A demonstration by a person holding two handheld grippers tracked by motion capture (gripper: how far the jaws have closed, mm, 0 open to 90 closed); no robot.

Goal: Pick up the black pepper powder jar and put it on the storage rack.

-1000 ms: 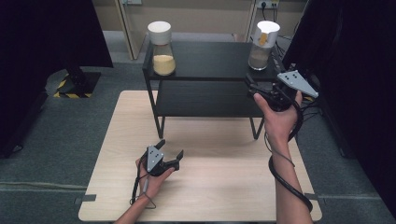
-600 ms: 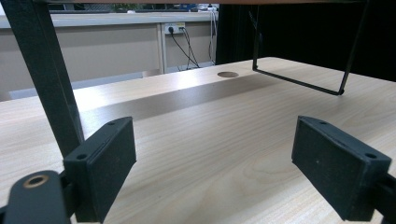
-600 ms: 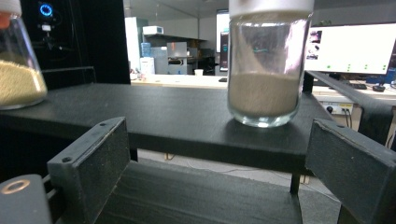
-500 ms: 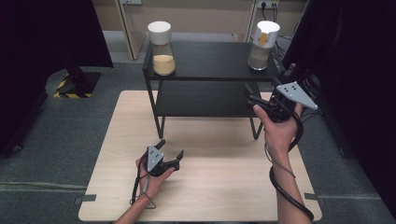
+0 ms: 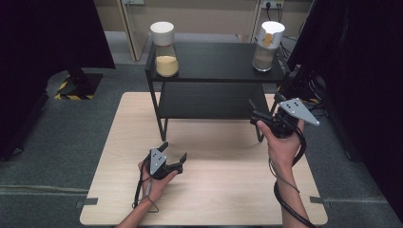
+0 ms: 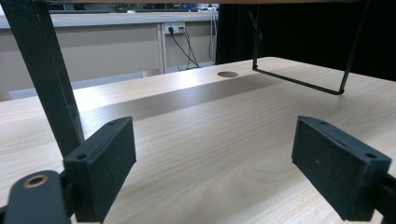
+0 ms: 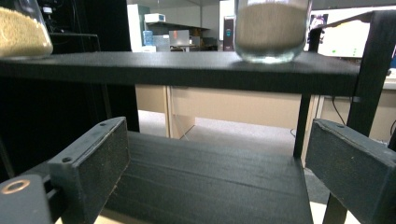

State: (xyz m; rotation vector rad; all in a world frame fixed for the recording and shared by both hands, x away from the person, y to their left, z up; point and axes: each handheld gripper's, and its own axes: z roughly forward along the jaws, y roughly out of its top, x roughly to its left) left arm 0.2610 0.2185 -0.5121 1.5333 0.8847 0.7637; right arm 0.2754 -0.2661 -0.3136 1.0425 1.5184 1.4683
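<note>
Right gripper (image 5: 260, 115) held at near right corner of black two-tier shelf (image 5: 214, 61), just off lower tier's edge, jaws wide, holding nothing; nearest thing, glass jar with white lid and greyish-beige fill (image 5: 266, 46), stands on top tier's right end, above and beyond gripper, apart from it. Left gripper (image 5: 172, 154) rests low over wooden table (image 5: 223, 190), near left, jaws wide, empty. Second jar with yellow grain (image 5: 165, 48) on top tier's left end

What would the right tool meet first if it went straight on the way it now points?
Probably the black shelf rack: the right tool, jaws open, points in over the lower shelf, beneath the jar of pale grains. Depth is unclear.
</note>
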